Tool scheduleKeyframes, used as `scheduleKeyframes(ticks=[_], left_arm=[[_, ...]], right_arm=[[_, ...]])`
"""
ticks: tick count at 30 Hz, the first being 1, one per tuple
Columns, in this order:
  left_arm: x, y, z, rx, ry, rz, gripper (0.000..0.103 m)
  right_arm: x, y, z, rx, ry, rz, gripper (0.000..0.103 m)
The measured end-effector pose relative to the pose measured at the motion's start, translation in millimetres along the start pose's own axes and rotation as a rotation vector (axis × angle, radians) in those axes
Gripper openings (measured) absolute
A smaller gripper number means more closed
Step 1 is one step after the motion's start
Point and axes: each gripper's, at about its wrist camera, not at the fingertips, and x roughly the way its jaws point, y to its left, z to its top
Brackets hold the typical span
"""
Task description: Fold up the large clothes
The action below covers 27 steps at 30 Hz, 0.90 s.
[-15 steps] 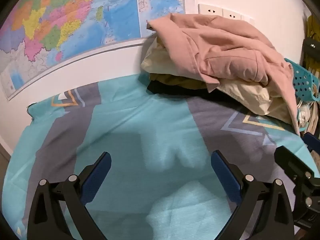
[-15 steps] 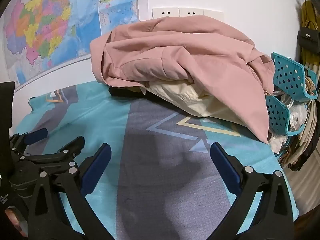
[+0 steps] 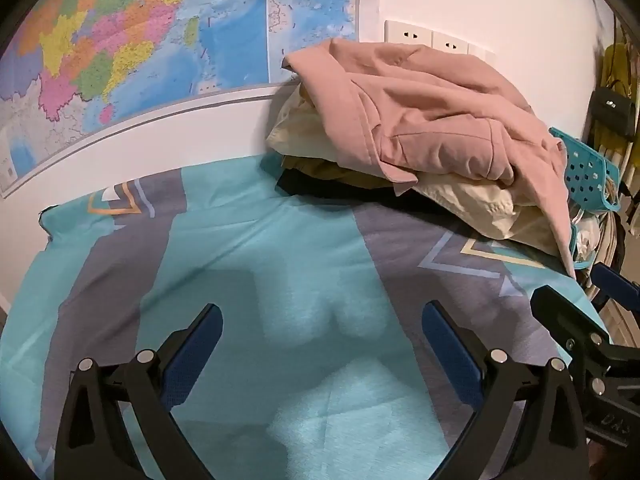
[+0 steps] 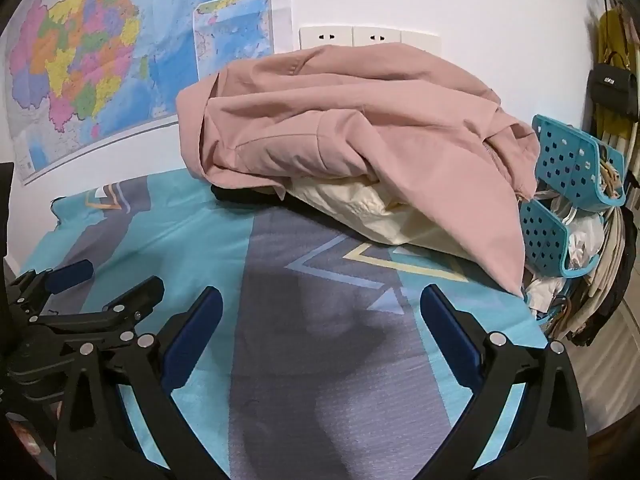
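Left gripper (image 3: 322, 334) and right gripper (image 4: 320, 316): jaws spread fully wide, nothing between them, both over the bare teal-and-grey bedsheet (image 3: 248, 248). Versus half a second back, no visible shift, so folding is not yet begun. Pink garment (image 4: 360, 132) tops the clothes pile (image 3: 400, 152) at 1 o'clock, untouched.

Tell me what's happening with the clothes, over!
Left gripper open, empty. Right gripper open, empty. Pink garment crumpled atop the clothes pile, untouched. Patterned sheet bare ahead, nothing blocking.
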Motion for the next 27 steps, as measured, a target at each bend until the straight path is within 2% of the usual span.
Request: scheduleKeyframes(ticks=[9,27], left_arm=[[-6,2,-1,-0.010,-0.024,-0.012,0.096],[-15,3,2,-0.011,-0.057,-0.036,0.096]], right_arm=[[-5,3,4,-0.012,-0.035,-0.025,0.098],[-8,2,4,-0.009,-0.051,-0.033,0.098]])
